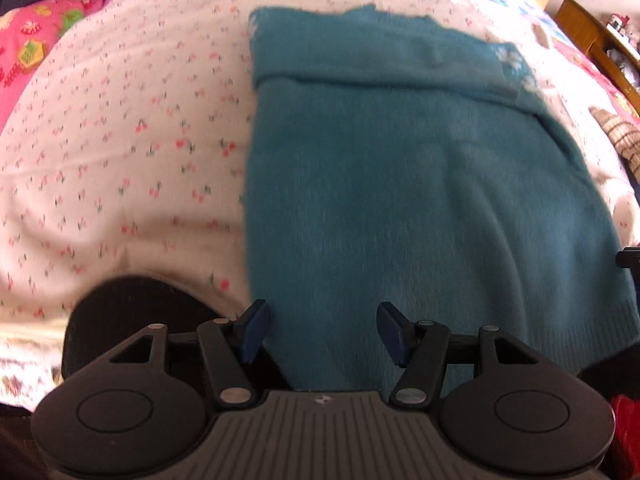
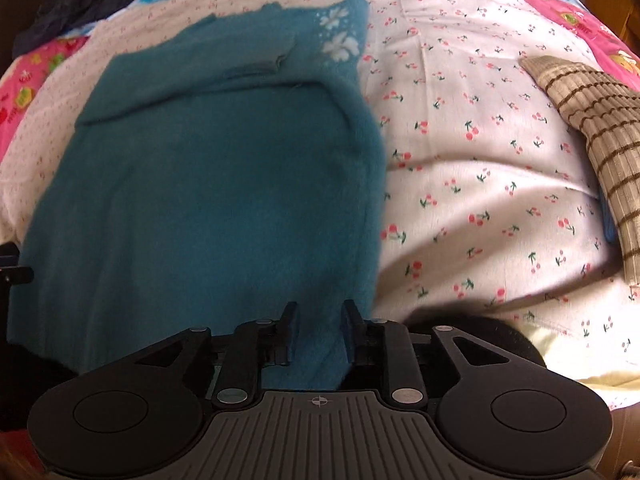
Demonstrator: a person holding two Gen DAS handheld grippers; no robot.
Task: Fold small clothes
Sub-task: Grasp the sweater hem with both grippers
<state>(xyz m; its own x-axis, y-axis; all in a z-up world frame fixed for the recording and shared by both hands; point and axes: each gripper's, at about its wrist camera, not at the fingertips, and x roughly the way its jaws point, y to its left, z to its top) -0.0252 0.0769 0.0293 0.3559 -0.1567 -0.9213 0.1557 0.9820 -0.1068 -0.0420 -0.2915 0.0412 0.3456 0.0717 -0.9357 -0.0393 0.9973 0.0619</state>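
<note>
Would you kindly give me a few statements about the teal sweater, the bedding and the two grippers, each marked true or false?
1. The fuzzy teal knitted sweater lies on a white sheet printed with small red cherries. True.
2. The sweater is plain, with no pattern. False: white flower shapes show near one far corner.
3. A beige cloth with brown stripes lies on the sheet beside the sweater. True.
4. The left gripper is clamped on the sweater. False: its jaws stand apart above the fabric.
5. The right gripper holds the striped cloth. False: its jaws are parted over the sweater's near edge.
</note>
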